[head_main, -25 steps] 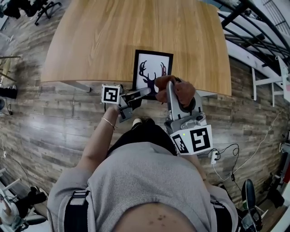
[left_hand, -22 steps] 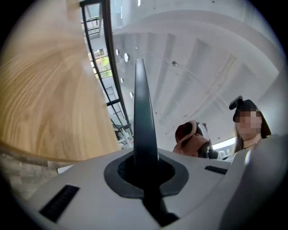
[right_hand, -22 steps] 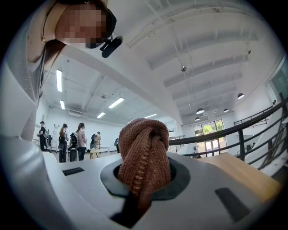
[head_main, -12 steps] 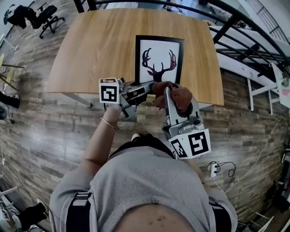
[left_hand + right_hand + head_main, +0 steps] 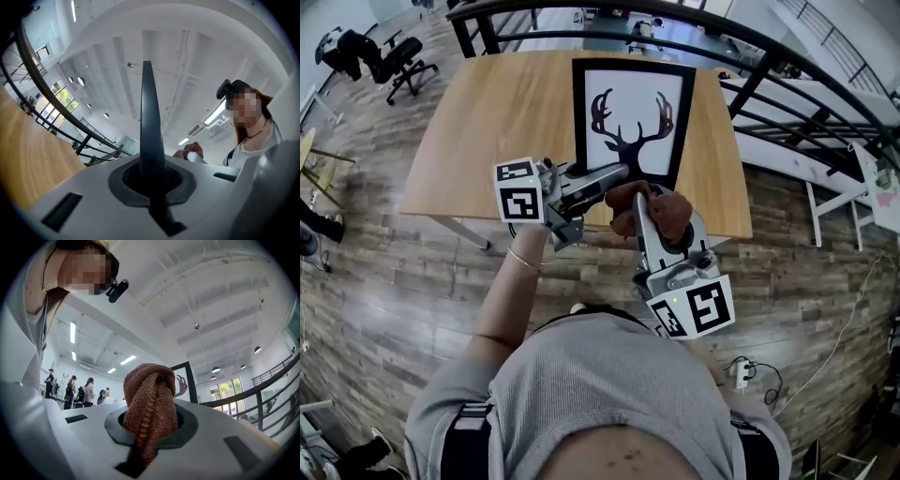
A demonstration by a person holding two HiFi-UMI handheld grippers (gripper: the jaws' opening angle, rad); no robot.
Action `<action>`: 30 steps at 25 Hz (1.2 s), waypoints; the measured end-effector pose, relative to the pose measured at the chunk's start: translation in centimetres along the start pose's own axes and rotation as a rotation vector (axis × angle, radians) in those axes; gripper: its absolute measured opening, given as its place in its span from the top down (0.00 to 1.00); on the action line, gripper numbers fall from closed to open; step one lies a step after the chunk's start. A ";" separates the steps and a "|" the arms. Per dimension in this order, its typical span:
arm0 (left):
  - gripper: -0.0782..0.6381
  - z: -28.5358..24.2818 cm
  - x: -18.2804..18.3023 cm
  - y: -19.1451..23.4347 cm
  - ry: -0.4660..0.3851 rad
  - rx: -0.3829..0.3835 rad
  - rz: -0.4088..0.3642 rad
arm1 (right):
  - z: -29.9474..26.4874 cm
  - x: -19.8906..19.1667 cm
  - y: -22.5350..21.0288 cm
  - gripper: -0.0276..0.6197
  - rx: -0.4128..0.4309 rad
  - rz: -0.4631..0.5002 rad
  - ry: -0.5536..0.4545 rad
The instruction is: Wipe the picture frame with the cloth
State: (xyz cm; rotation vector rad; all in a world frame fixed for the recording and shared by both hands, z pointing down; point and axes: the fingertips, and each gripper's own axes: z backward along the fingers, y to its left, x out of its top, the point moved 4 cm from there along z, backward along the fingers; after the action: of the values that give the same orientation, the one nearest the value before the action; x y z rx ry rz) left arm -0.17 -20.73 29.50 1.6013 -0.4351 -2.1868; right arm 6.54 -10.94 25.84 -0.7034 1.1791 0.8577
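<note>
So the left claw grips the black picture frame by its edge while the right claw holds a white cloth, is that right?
Not quite. The cloth in the right claw is reddish brown, not white; the right gripper view shows it plainly. The rest stands: the left claw grips the black picture frame by its edge.
</note>
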 end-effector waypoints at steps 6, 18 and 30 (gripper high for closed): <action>0.87 -1.1 1.6 -1.3 0.008 -0.003 -0.066 | -0.3 2.8 -0.2 0.89 0.070 0.020 -0.039; 0.87 -4.5 -0.4 -2.3 0.059 0.017 -0.135 | -4.6 16.1 -1.4 0.89 0.127 0.399 -0.359; 0.87 -6.6 -1.1 -1.9 0.076 0.023 -0.180 | -8.5 12.9 -2.5 0.89 0.048 0.492 -0.266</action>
State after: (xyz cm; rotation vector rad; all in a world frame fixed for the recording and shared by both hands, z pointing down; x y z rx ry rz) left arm 6.19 -18.69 27.57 1.7916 -0.3048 -2.2478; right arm 6.50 -16.82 11.28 -0.2453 1.1412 1.2852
